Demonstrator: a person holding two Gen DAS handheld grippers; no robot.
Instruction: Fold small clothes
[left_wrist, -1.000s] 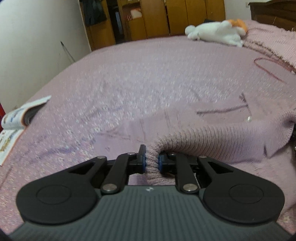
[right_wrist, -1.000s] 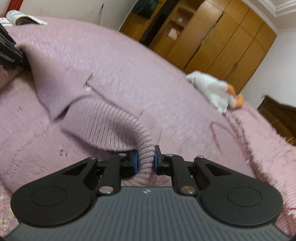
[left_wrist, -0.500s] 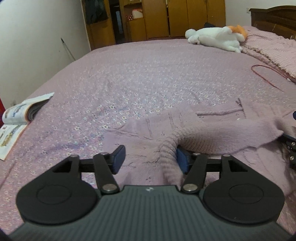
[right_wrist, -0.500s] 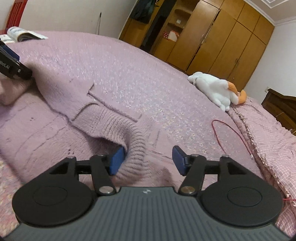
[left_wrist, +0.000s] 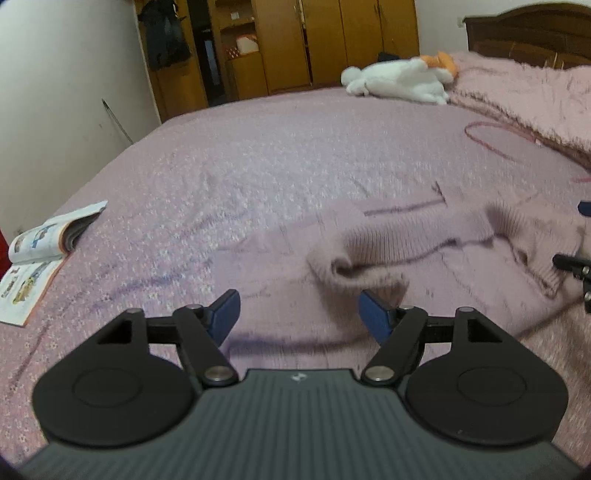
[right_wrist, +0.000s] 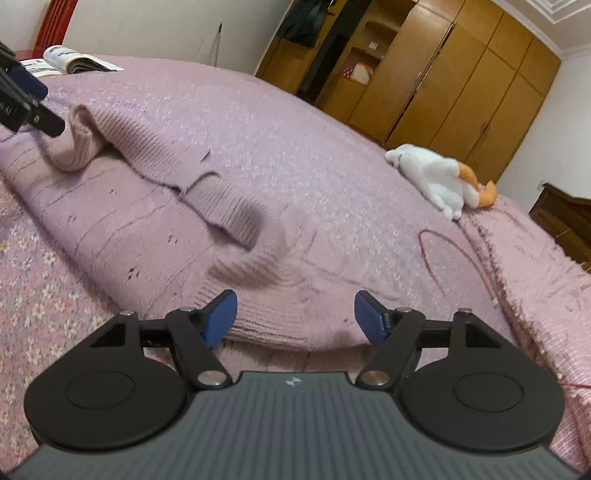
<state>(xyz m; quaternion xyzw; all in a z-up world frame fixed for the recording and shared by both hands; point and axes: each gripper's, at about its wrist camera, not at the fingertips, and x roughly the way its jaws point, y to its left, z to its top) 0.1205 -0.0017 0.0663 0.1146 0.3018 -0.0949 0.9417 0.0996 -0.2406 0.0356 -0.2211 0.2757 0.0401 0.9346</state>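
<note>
A pale pink knit sweater (left_wrist: 424, 254) lies on the bed, its ribbed hem edge folded over onto its body. It also shows in the right wrist view (right_wrist: 155, 192). My left gripper (left_wrist: 299, 317) is open and empty, just short of the rolled left end of the fold. My right gripper (right_wrist: 295, 314) is open and empty, over the sweater's near edge beside the rolled right end. The left gripper's fingers (right_wrist: 26, 107) show at the right view's far left; the right gripper's fingers (left_wrist: 576, 262) show at the left view's right edge.
The bed has a pink flowered bedspread (left_wrist: 258, 166). An open magazine (left_wrist: 40, 251) lies at its left edge. A white and orange plush toy (left_wrist: 399, 81) and a red cord (left_wrist: 495, 140) lie farther back. Wooden wardrobes (right_wrist: 443, 74) stand behind.
Both grippers were shut on the sweater's folded edge one second ago. They opened, let it drop onto the sweater's body, and have pulled back a little.
</note>
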